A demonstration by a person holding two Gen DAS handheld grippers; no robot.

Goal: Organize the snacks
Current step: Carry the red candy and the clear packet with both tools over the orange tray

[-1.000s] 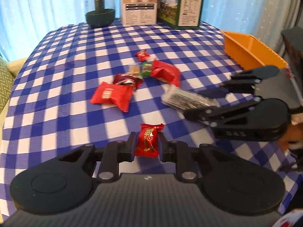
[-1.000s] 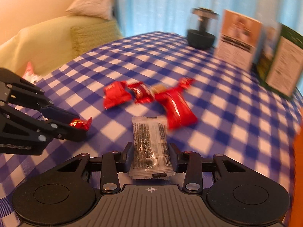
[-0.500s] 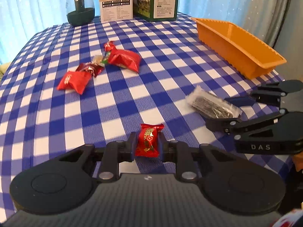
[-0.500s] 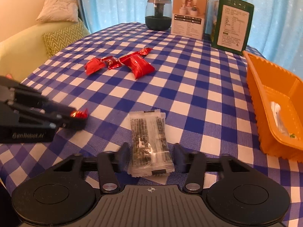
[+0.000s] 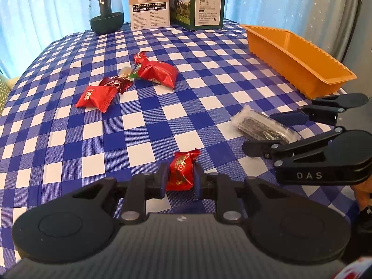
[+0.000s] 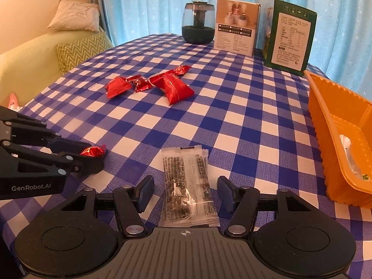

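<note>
Blue checked counter (image 5: 69,139), snacks mostly waiting, tidying barely begun.

Left tongs (image 5: 179,179) squeezed tight on small red candy (image 5: 181,172), low over the cloth. Right tongs (image 6: 186,191) just been opening, now wide apart around clear packet (image 6: 186,186), not pressing it, packet lying flat. Orange tray (image 6: 325,139) off to the right, holding maybe one pale wrapper, hard to tell. Still left out: pile of red snacks (image 5: 130,79) mid-counter, well apart from the tray, plus both near pieces.

The left gripper (image 5: 179,176) pinches a small red candy (image 5: 181,171) over the checked tablecloth (image 5: 209,88). To its right, the right gripper (image 5: 262,131) straddles a clear packet (image 5: 262,126) near the orange tray (image 5: 300,62).
</note>
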